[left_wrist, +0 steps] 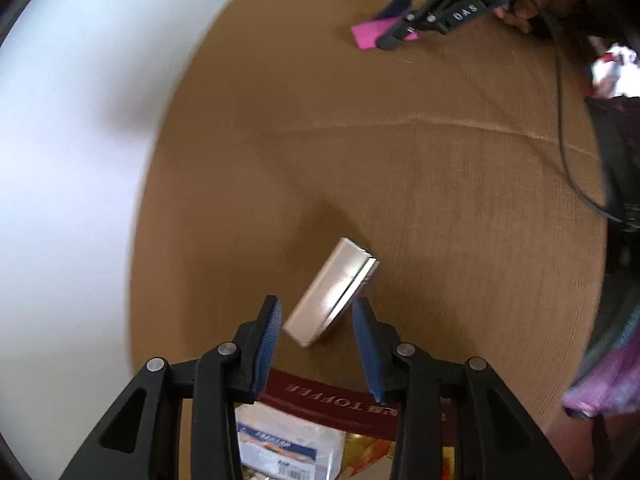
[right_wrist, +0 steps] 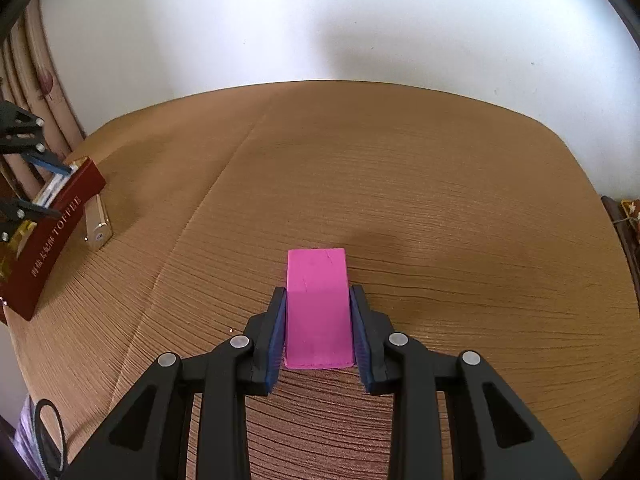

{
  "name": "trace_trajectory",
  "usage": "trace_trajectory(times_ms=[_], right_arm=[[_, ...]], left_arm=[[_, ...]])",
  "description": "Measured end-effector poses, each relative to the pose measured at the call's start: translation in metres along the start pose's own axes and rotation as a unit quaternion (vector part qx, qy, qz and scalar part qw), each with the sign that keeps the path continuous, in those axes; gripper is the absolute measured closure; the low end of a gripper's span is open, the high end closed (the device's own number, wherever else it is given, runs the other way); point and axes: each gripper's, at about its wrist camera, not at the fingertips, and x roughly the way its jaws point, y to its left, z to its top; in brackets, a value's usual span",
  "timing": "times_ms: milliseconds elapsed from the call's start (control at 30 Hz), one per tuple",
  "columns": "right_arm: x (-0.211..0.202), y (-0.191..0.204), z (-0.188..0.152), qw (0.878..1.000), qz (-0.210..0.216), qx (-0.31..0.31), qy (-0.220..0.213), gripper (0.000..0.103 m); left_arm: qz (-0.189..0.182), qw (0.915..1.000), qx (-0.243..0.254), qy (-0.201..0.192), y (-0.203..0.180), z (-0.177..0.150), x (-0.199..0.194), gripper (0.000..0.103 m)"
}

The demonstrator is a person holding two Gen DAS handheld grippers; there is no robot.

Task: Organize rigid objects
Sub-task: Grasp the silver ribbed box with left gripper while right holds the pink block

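Lying between the right tool's (right_wrist: pixel 319 330) fingers: pink block (right_wrist: pixel 318 304).

Magenta block (right_wrist: pixel 318 308), dark red box (right_wrist: pixel 52 236) with pale lettering, brown wood-grain table (right_wrist: pixel 440 200), blue-lined black jaws

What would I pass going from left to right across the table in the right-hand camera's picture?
The other (left) gripper at the edge → dark red toffee box → pale gold lighter-like case beside it → bare wooden table → pink block between the right gripper pads.
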Motion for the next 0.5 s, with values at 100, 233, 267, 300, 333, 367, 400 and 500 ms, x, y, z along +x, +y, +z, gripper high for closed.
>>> trace_trajectory(times_ms=[100,233,267,300,333,367,400,500], right_arm=[[-0.009,-0.014,-0.001,1.0,0.009,0.009,-0.002,0.075],[-0.014,-0.023,-0.003,1.0,0.01,0.01,-0.003,0.075],[-0.015,-0.024,-0.004,1.0,0.011,0.011,-0.003,0.075],[-0.015,-0.026,-0.004,1.0,0.013,0.012,-0.003,0.075],[-0.015,-0.027,-0.004,1.0,0.016,0.015,-0.002,0.074],[-0.016,-0.029,-0.005,1.0,0.017,0.016,-0.002,0.074],[-0.016,-0.031,-0.004,1.0,0.019,0.017,-0.002,0.074],[-0.018,-0.035,-0.004,1.0,0.019,0.018,-0.001,0.074]], left_arm=[[-0.035,0.999,0.023,0.013,0.005,0.001,0.005,0.065],[-0.112,0.9925,0.031,0.04,0.019,0.005,0.02,0.065],[-0.108,0.9929,0.032,0.04,0.021,0.006,0.022,0.065],[-0.106,0.993,0.034,0.04,0.024,0.007,0.026,0.065],[-0.103,0.9931,0.039,0.04,0.027,0.008,0.029,0.065],[-0.101,0.9932,0.043,0.039,0.029,0.008,0.03,0.065],[-0.101,0.993,0.045,0.04,0.032,0.009,0.032,0.065],[-0.115,0.9903,0.051,0.059,0.041,0.008,0.044,0.065]])
